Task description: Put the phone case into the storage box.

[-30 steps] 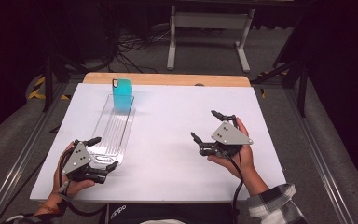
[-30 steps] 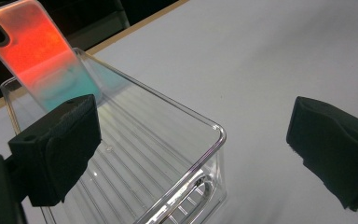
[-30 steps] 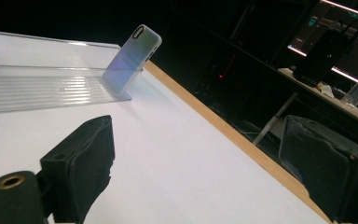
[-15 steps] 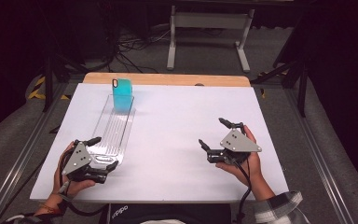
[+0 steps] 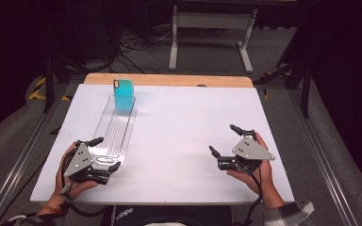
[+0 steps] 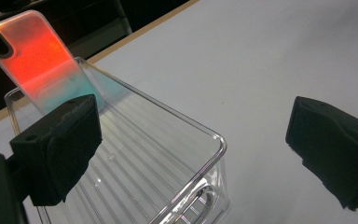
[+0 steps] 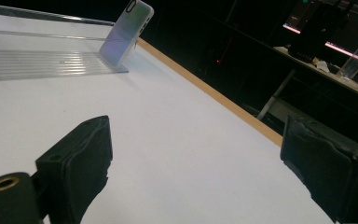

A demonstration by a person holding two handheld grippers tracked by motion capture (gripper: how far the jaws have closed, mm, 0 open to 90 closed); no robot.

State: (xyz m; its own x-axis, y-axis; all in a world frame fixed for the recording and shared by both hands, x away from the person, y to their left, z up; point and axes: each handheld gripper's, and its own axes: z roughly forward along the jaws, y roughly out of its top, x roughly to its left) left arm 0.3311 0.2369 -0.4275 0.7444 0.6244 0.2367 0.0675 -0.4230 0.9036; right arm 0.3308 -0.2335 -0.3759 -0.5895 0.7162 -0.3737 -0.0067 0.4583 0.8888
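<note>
- The left gripper's (image 5: 102,153) black fingers (image 6: 60,149) stand wide apart, empty, straddling the near end of the long clear ribbed plastic tray (image 5: 115,129), seemingly ready to grip it.
- The right gripper (image 5: 226,141) gapes empty near the desk's (image 5: 184,113) right edge.
- The turquoise phone case (image 5: 123,95) leans upright at the tray's far end, by the desk's far edge.

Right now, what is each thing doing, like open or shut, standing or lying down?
Left gripper: open, holding nothing, at the tray's near end.
Right gripper: open, holding nothing, over bare table.
Long clear plastic tray: lying flat on the white table.
Turquoise phone case: standing, leaning in the tray's far end.
</note>
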